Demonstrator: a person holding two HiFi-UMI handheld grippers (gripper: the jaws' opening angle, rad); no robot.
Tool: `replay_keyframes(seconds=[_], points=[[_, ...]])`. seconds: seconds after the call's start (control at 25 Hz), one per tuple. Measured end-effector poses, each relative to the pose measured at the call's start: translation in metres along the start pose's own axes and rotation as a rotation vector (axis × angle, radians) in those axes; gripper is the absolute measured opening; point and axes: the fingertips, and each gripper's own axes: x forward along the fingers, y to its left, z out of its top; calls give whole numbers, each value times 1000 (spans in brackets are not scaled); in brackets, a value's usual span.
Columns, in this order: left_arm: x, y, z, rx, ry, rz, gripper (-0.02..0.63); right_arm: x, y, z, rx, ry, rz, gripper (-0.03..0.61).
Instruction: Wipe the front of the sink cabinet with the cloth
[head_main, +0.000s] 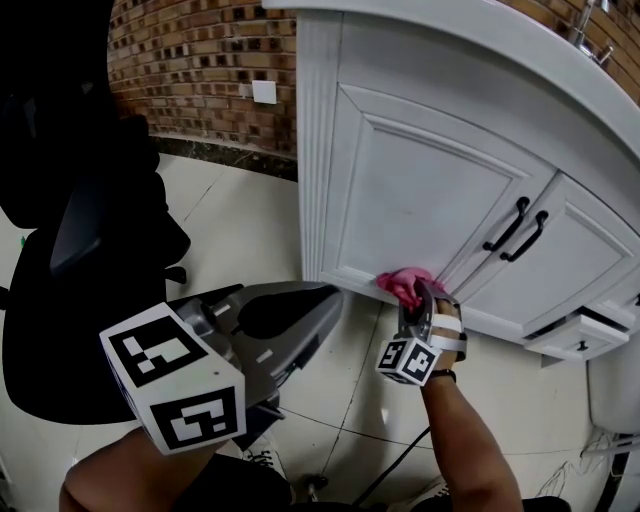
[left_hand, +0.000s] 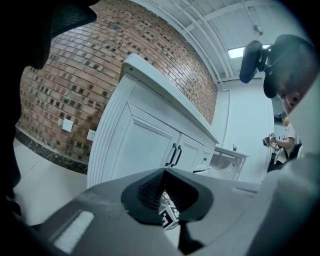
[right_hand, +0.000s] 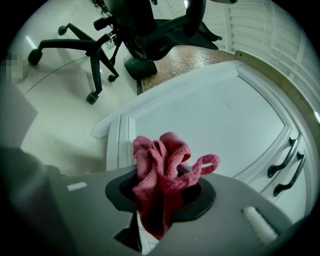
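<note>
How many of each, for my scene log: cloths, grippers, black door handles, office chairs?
Pink cloth: 1
Grippers, left gripper and right gripper: 2
Black door handles: 2
Office chair: 1
Total: 6

No words, numbers or brand names can be read here. The only print is a set of black and white squares on the marker cube (head_main: 178, 388) of the left gripper (head_main: 325, 305), and more on the small marker cube (head_main: 406, 361) of the right gripper (head_main: 418, 298). These are shapes, not letters.
</note>
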Motion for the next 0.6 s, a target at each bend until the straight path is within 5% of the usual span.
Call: replay_keyframes(seconds=[0.6], points=[[-9,13,-6,-13,14,28,5,15,57,-15,38,73,73,126]])
